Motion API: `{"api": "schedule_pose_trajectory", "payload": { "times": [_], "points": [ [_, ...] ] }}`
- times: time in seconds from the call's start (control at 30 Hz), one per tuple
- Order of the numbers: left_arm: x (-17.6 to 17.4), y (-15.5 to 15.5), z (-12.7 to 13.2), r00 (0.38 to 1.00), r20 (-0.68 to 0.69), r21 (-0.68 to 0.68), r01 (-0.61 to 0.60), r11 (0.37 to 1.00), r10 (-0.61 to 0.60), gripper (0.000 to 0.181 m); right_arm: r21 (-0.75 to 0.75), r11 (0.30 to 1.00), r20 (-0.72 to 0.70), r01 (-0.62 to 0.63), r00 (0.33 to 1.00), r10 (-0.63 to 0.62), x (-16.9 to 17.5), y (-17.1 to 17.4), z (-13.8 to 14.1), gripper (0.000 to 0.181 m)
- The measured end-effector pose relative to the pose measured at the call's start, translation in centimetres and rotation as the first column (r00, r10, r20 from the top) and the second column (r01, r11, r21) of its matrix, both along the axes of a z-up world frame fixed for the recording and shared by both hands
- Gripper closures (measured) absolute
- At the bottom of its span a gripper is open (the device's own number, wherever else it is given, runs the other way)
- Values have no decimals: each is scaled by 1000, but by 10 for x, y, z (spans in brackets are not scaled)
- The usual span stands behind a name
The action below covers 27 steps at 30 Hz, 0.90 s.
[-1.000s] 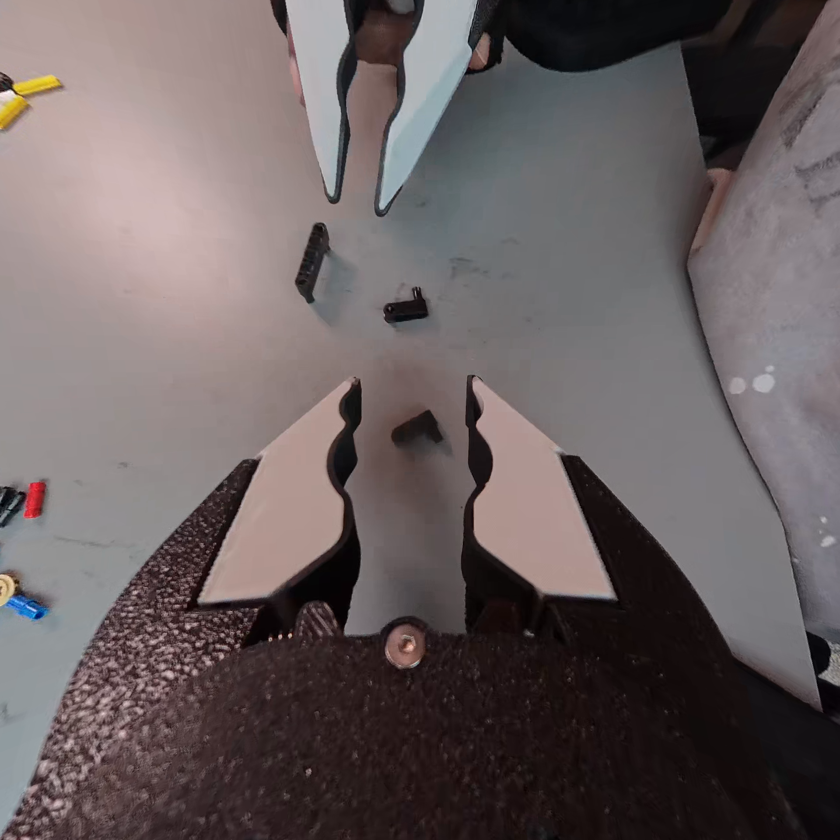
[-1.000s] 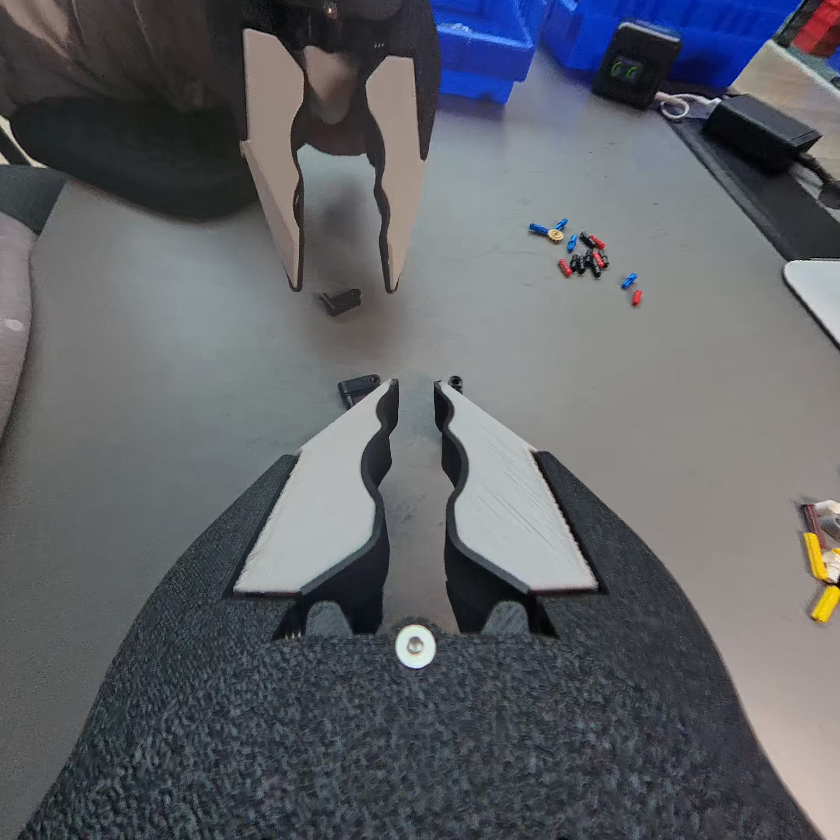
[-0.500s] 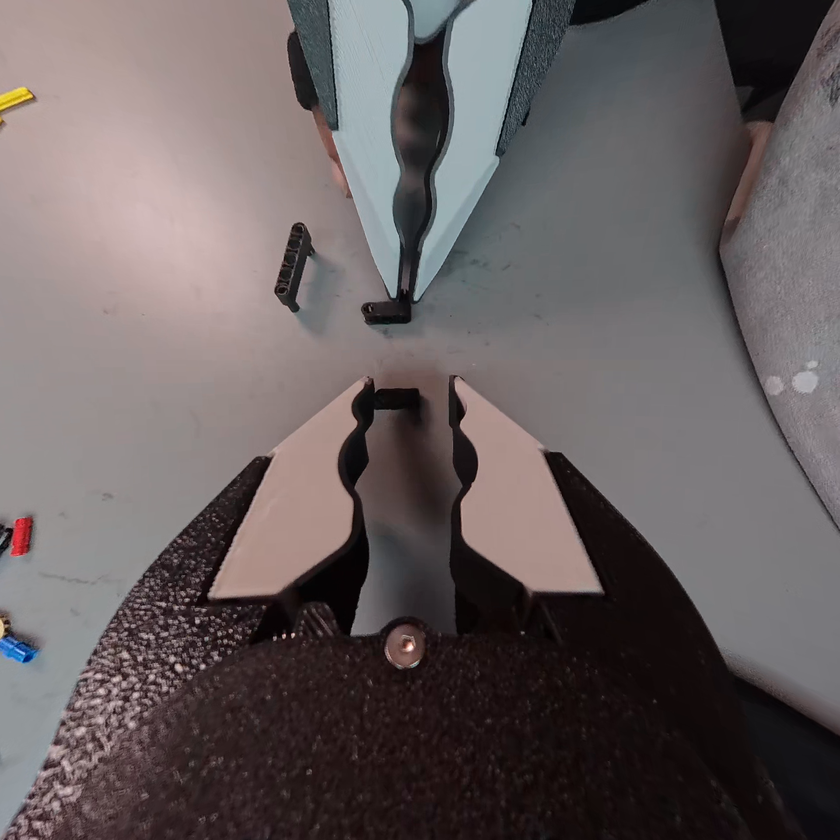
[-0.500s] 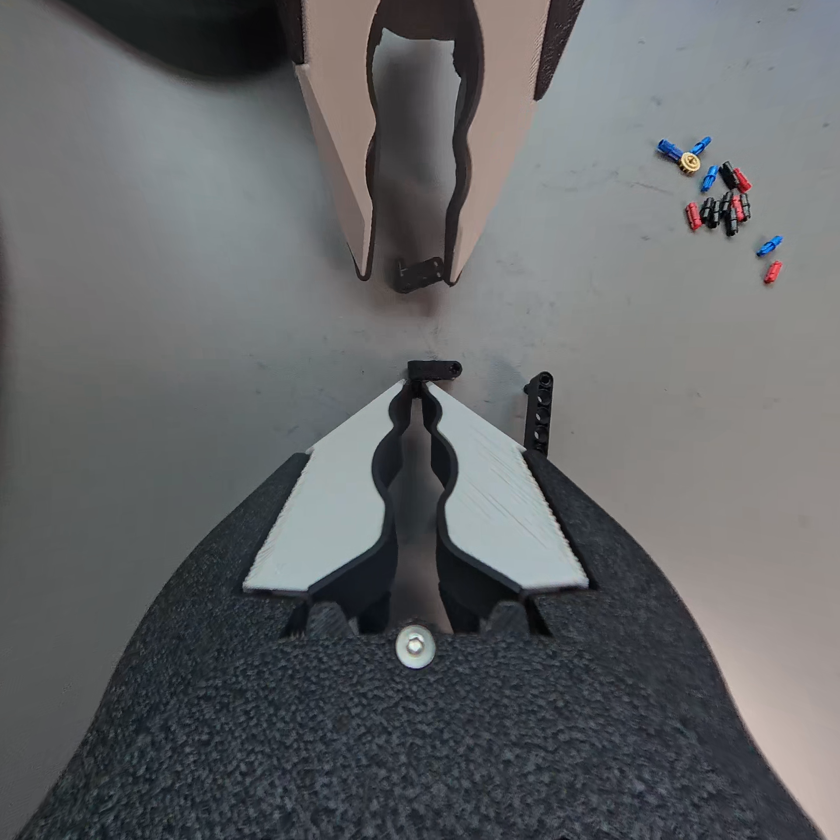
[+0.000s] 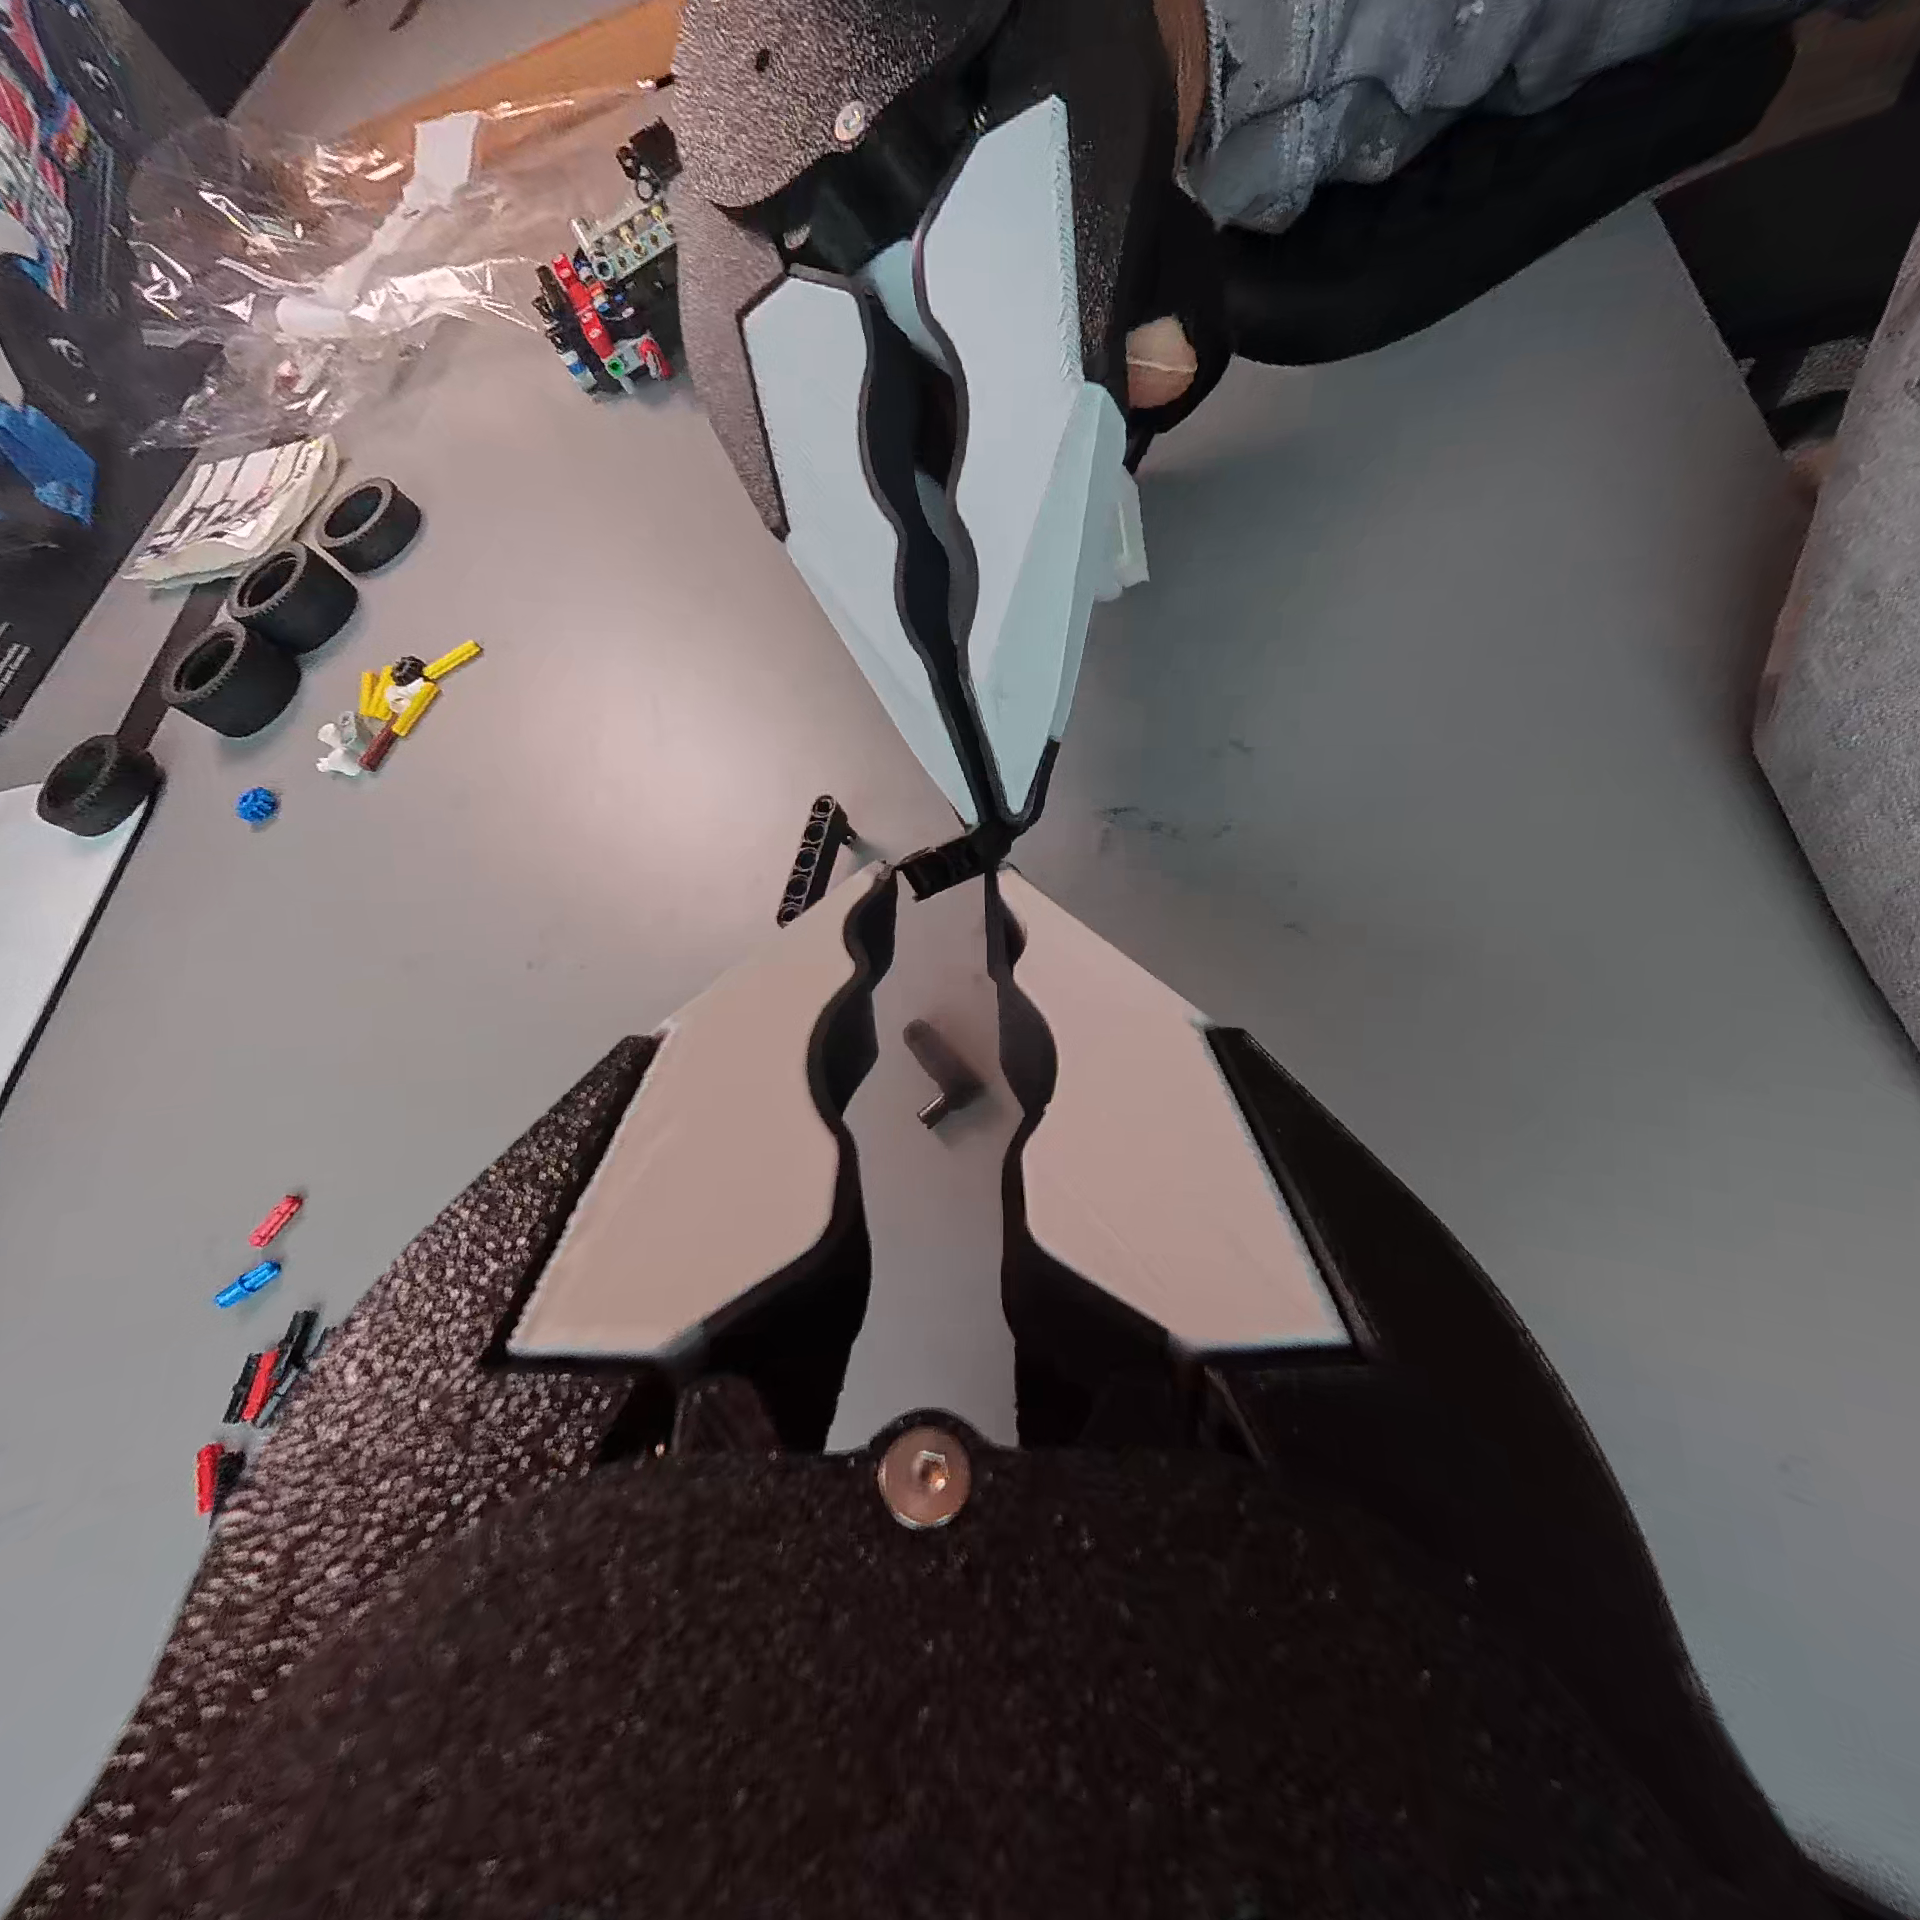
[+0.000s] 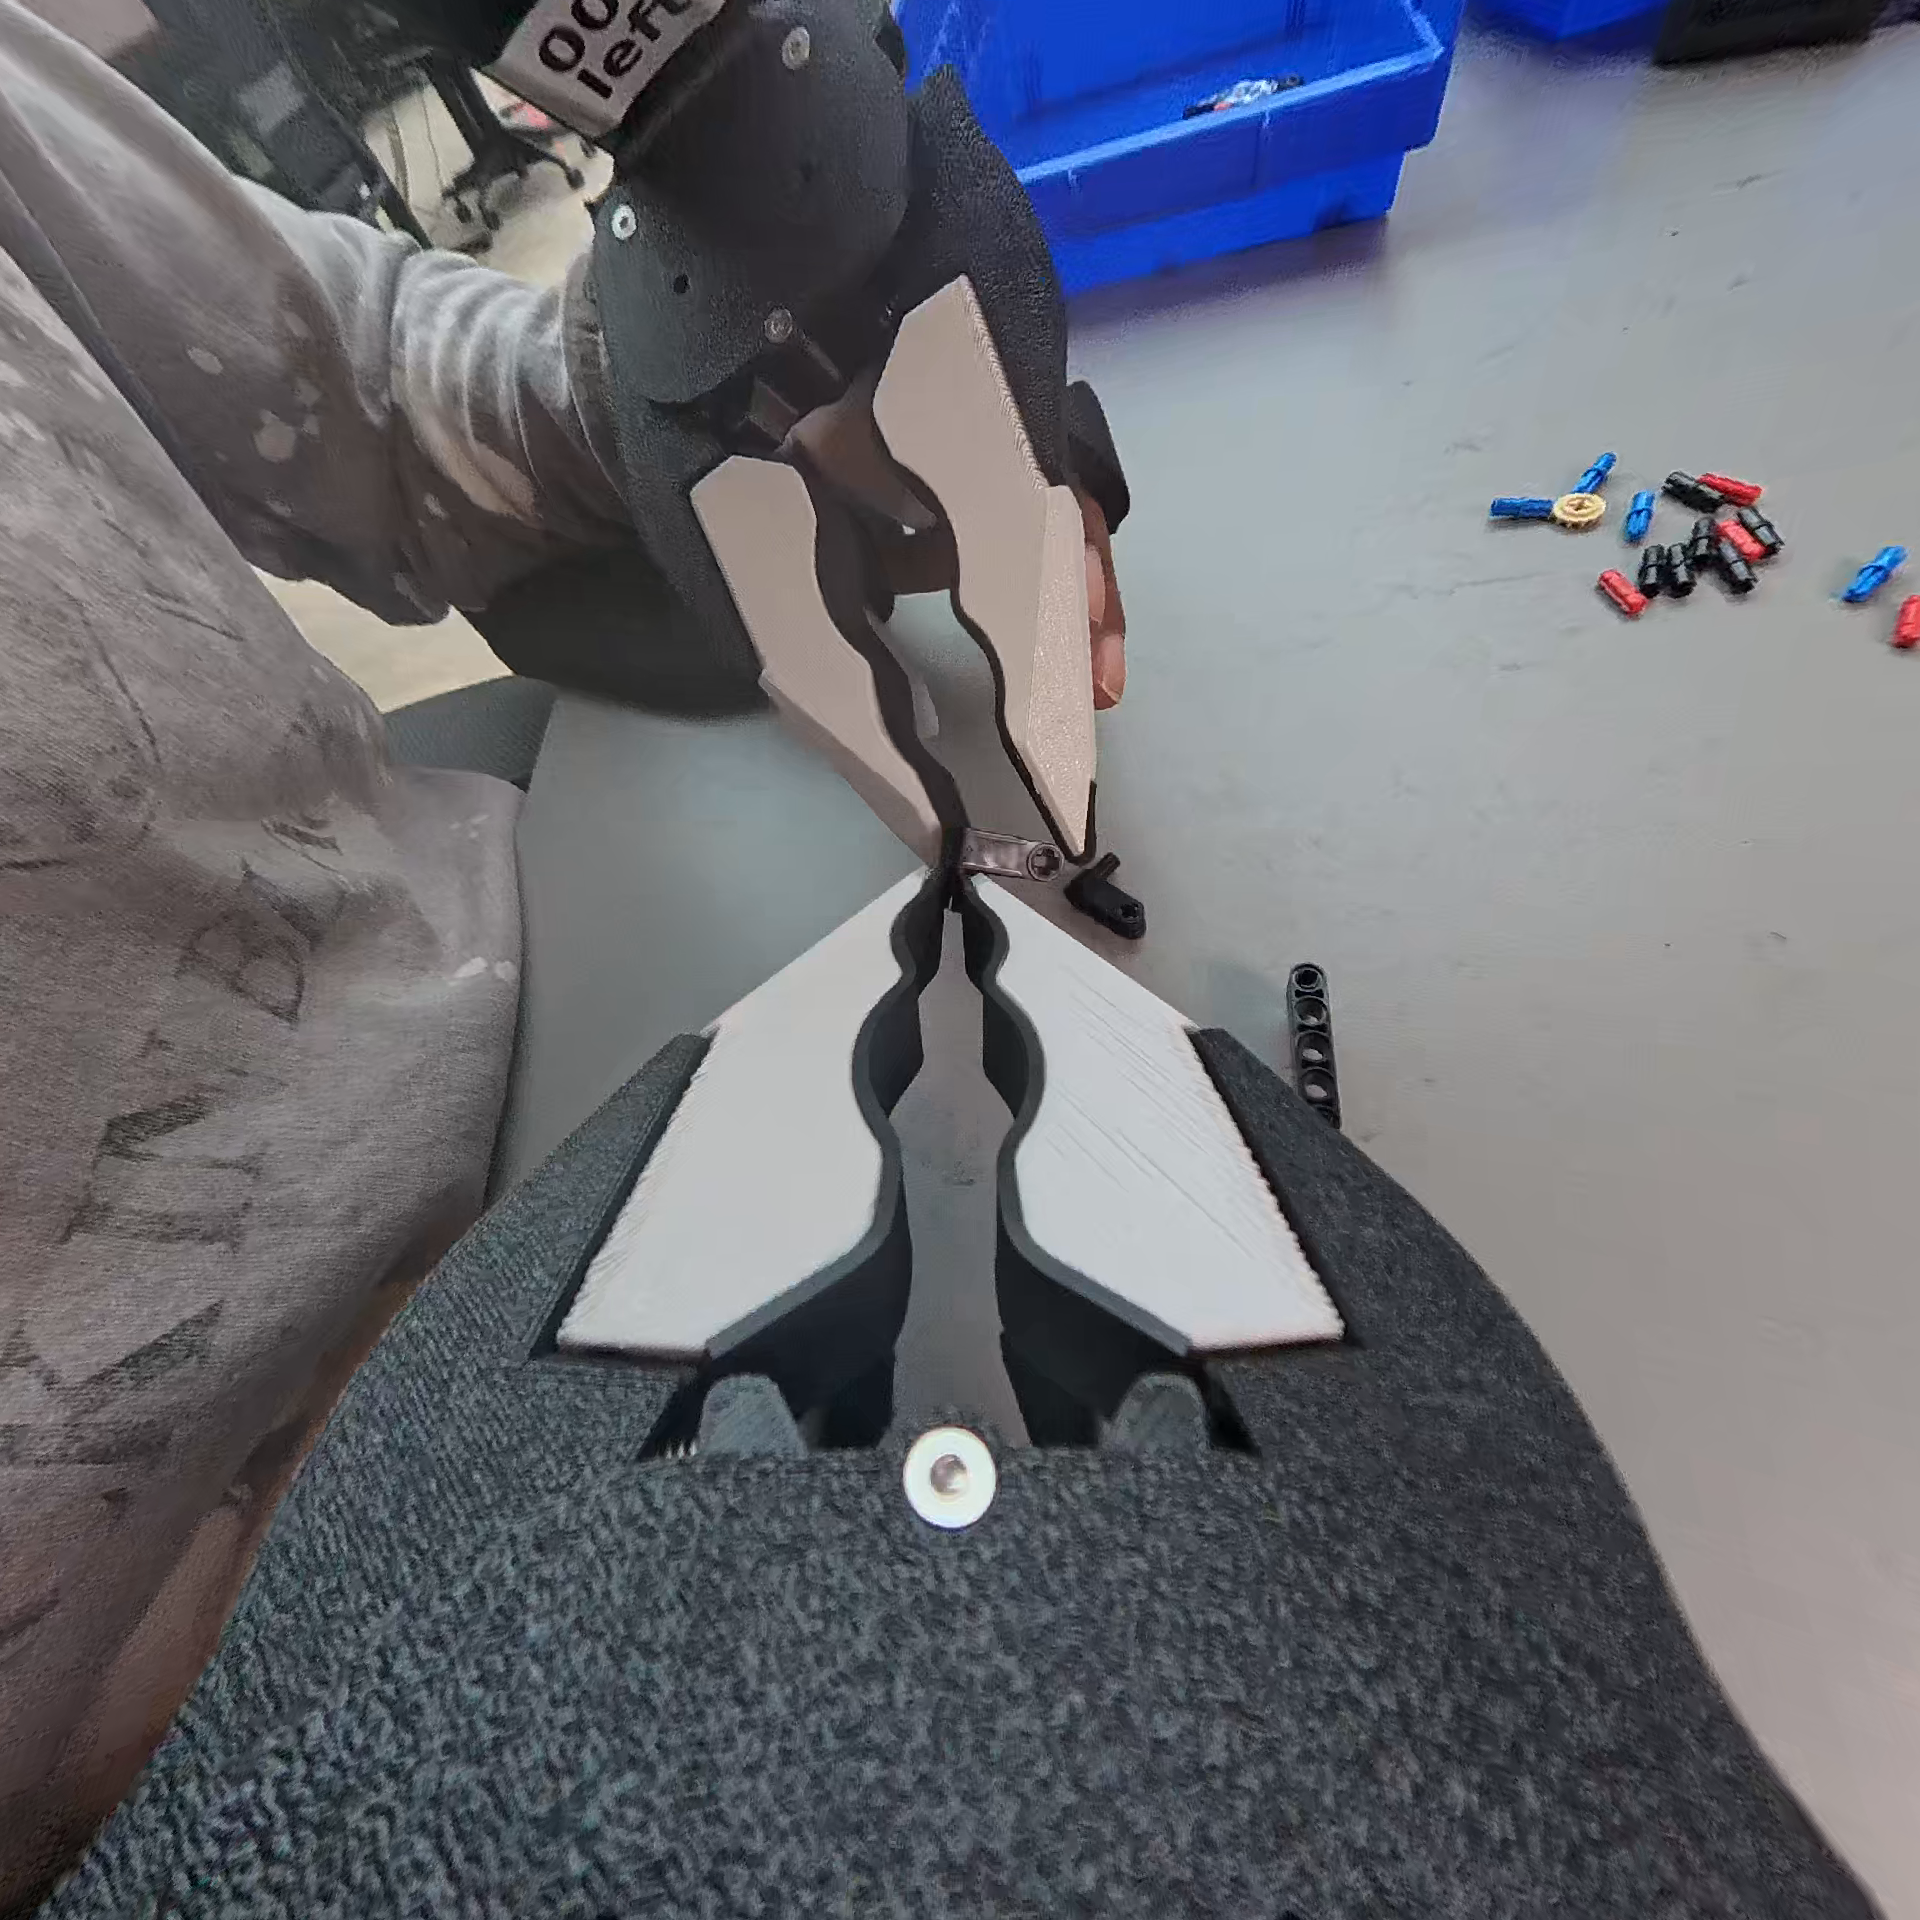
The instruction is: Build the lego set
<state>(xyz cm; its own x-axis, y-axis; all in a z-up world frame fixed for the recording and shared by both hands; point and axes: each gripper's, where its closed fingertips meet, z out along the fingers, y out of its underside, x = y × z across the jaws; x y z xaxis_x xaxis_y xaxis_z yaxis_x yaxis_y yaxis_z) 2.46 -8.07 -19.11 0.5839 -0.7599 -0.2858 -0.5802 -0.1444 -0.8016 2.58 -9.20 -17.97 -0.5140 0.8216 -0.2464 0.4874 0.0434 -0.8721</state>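
A: Grey bench [image 5: 1455, 727]: both tongs, left tongs [image 5: 940, 883] and right tongs [image 6: 951, 883], are pinching small black pieces [image 6: 1013, 854] together above it.
B: Beside the black beam [image 6: 1311, 1039], that thin grip is risking a twist and drop.

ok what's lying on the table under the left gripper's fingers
A small black L-shaped lego piece lies on the grey table beneath the left gripper. Anything directly under its fingers is hidden.

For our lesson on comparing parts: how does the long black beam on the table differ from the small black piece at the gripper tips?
The long black beam shows a row of holes; the small black piece is much shorter. The beam lies free on the table; the small piece is pinched by the left gripper, with the right gripper shut at its end. Both are black.
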Motion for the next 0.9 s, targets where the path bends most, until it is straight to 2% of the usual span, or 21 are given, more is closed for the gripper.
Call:
{"api": "schedule_pose_trajectory", "payload": {
  "times": [0.07,0.17,0.23,0.33,0.4,0.47,0.53,0.7,0.8,0.9],
  "points": [
    [-1,1,6,998,67,-10,-10,1000,11,170,-80,997,-57,7,998,-11,-2,1,16,179],
    [5,-1,31,947,320,-58,16,998,3,174,-150,989,-197,13,979,-43,-3,6,45,181],
    [6,-2,50,869,495,-99,49,994,6,175,-132,991,-280,21,958,-57,-3,8,57,178],
    [4,-2,73,707,706,-162,121,979,30,181,-109,993,-379,40,922,-79,-2,11,71,174],
    [4,-3,78,639,768,-191,161,968,45,181,-91,994,-431,63,897,-96,-2,13,78,171],
    [8,-3,79,608,793,-200,188,962,46,181,-72,992,-451,101,884,-123,-6,16,80,169],
    [13,-3,79,602,798,-203,203,958,41,181,-53,994,-435,99,893,-112,-7,13,76,167],
    [7,4,74,647,759,-209,137,968,73,181,-131,983,-379,129,910,-169,-10,26,73,169],
    [-20,17,62,713,676,-228,-35,973,184,181,-105,969,-374,223,894,-247,-11,50,72,173],
    [-52,30,41,790,527,-234,-219,947,313,164,-79,950,-348,301,885,-309,-13,67,65,174]
  ]
}}
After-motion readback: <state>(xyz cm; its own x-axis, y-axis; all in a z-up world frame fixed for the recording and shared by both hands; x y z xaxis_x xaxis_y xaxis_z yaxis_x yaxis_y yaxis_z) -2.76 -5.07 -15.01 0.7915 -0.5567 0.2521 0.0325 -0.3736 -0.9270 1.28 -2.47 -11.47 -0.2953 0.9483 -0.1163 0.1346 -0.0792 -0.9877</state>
